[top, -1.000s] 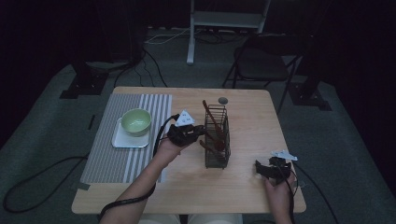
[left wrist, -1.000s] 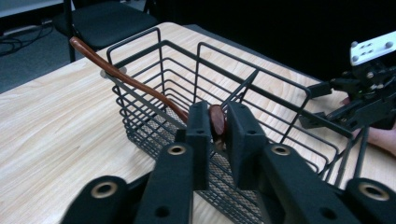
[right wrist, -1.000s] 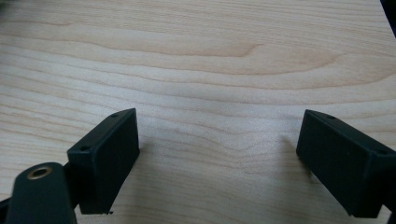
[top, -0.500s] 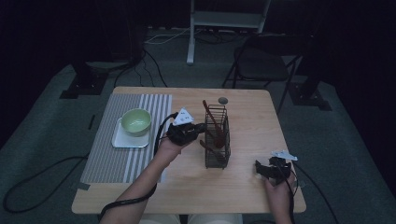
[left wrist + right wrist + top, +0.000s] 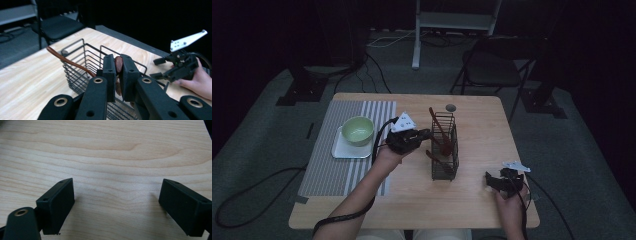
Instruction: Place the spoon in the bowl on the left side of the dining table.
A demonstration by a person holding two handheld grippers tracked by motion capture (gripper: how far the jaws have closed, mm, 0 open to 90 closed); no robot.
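While the left tongs [image 5: 424, 136] sit just left of the wire basket [image 5: 445, 147] at the centre of the high view, their jaws are clamped on the end of a brown wooden utensil [image 5: 118, 63]. Left gripper view: the rounded brown end shows pinched between the two black pads, right at the basket's near rim. Which kind of utensil it is cannot be told from that end alone.

Second brown utensil [image 5: 67, 60] lies in the same basket; its long curved handle arches out over the rim toward the upper left of the left gripper view. High view shows a handle sticking up from the basket's far end, tilted toward upper left.

Basket stands upright on the wooden surface [image 5: 477, 125], roughly mid-frame.

Right tongs [image 5: 492, 181] rest low at the lower right of the high view, near the surface's front edge, well apart from the basket. Right gripper view: jaws spread wide, bare wood grain between them, nothing gripped. Same tongs appear at the right edge of the left gripper view, held in a hand [image 5: 198, 81], jaws parted.

Left of the basket, a striped mat [image 5: 337, 150] covers the surface's left part. On it, a white tray [image 5: 343, 151] carrying a green bowl [image 5: 357, 130].

Small dark round object [image 5: 451, 107] lies near the surface's far edge, beyond the basket.
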